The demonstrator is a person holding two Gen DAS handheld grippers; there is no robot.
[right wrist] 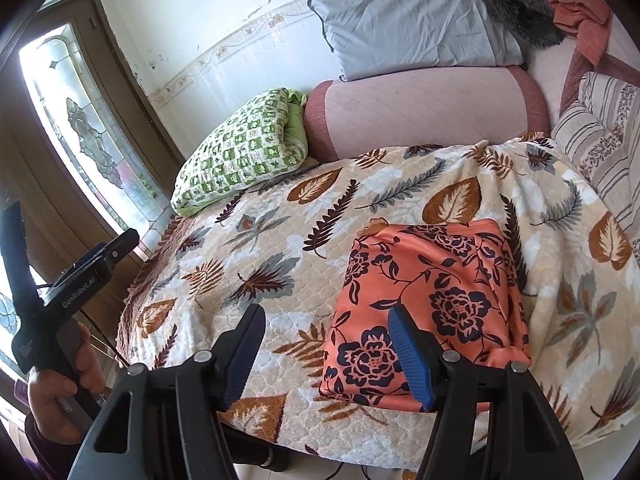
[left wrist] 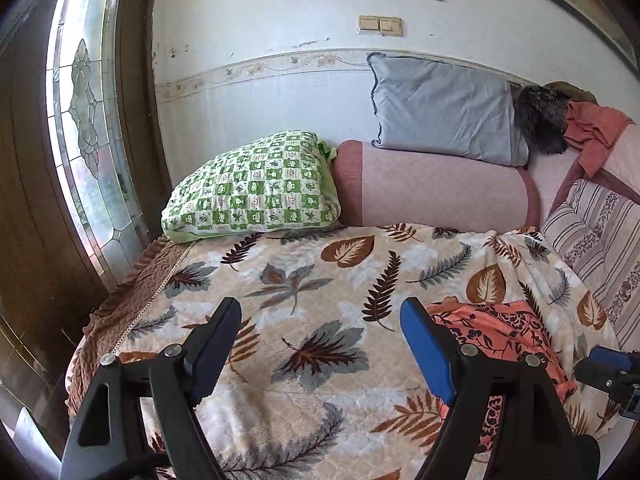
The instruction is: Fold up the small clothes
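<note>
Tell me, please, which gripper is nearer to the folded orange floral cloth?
Right. The right gripper hangs open just above the orange floral cloth, one finger over its near edge. The left gripper is open over bare blanket, with the cloth off to its right.

Bright daylight from window [left wrist: 86, 120], fisheye edges warped, dark

The left gripper [left wrist: 320, 316] hangs above a leaf-patterned blanket [left wrist: 304, 276] with its jaws wide apart and nothing between them. A folded orange floral garment [left wrist: 496, 332] lies on the blanket, partly behind the blue-padded finger [left wrist: 426, 350]. Further back sit a green checked pillow [left wrist: 252, 188], a pink bolster [left wrist: 436, 186] and a grey pillow [left wrist: 444, 108] against the wall.
</note>
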